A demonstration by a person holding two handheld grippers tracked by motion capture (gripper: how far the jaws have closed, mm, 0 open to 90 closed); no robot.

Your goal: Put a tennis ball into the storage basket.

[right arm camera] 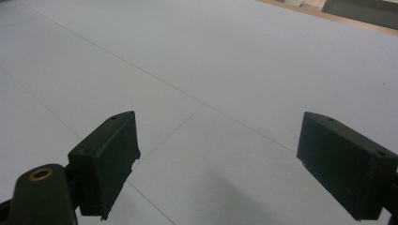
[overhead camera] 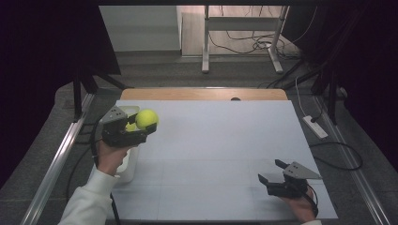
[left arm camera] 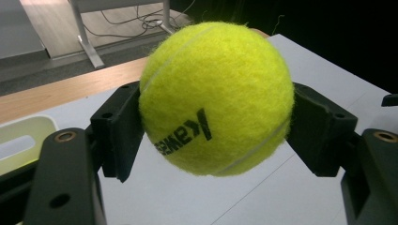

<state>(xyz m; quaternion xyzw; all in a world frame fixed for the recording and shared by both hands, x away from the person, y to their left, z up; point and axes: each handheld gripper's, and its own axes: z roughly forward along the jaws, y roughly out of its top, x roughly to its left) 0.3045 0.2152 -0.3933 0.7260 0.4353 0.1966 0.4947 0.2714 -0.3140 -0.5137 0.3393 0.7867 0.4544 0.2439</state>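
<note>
A yellow-green tennis ball (overhead camera: 146, 119) with black lettering is held off the table at its left side. My left gripper (overhead camera: 143, 125) is shut on it, one black pad pressing each side of the ball (left arm camera: 216, 98). In the left gripper view the gripper (left arm camera: 213, 129) points out over the white tabletop with the ball hiding what lies ahead. My right gripper (overhead camera: 271, 170) rests low near the table's front right corner. Its jaws stand open with nothing between them, and the right gripper (right arm camera: 220, 164) looks across bare white surface.
A white bin (overhead camera: 127, 164) stands at the table's left edge under the left hand, with a bit of yellow (overhead camera: 131, 126) showing inside it. The white tabletop (overhead camera: 211, 150) has a wooden strip (overhead camera: 202, 93) along its far edge. A power strip (overhead camera: 315, 126) lies on the floor at right.
</note>
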